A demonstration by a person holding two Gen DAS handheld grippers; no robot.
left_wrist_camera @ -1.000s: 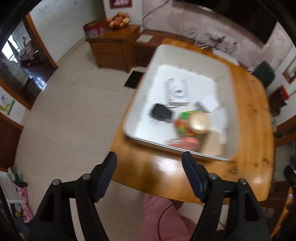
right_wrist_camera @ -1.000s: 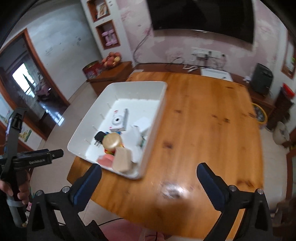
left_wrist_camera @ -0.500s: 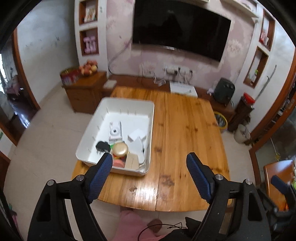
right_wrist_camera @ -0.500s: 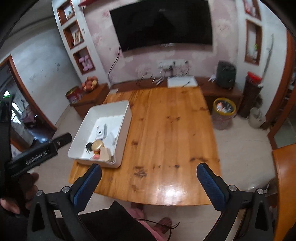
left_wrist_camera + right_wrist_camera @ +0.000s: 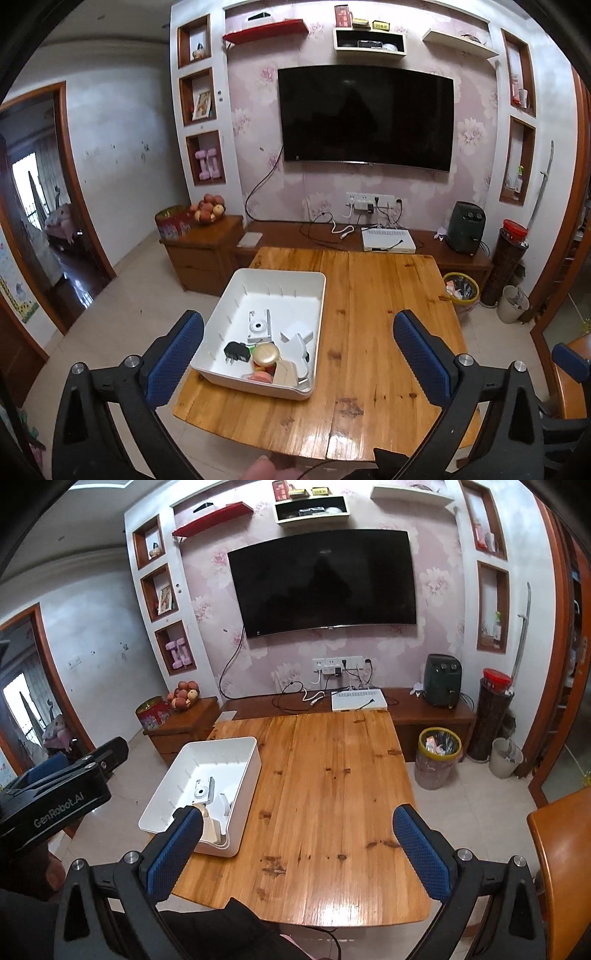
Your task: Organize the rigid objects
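Both pairs of fingers stand wide with nothing between them: the left gripper (image 5: pixel 298 353), its jaws opening, shows two black arms tipped with blue, dimpled rubber pads (image 5: pixel 176 358), and the right gripper (image 5: pixel 297 847) carries the same pads (image 5: pixel 421 851), spread apart over bare tabletop. Below them lies a wooden table (image 5: pixel 388 332) of glossy, knotted orange planks with rounded near corners. On its left part, in the lower centre of the left wrist view, sits a white plastic bin (image 5: pixel 236 291), rectangular, with smooth rounded walls and small ribs along the inside. Its near end holds the rigid objects: a white boxy camera (image 5: pixel 259 326), a black plug adapter (image 5: pixel 236 352), a round gold lid (image 5: pixel 266 353), a tan block (image 5: pixel 285 373) and an angular white piece (image 5: pixel 297 341). The bin lies between the left fingers and beyond them, well apart from the pads. In the right wrist view the bin (image 5: pixel 221 753) sits at lower left, its near end partly hidden behind the left-hand pad.
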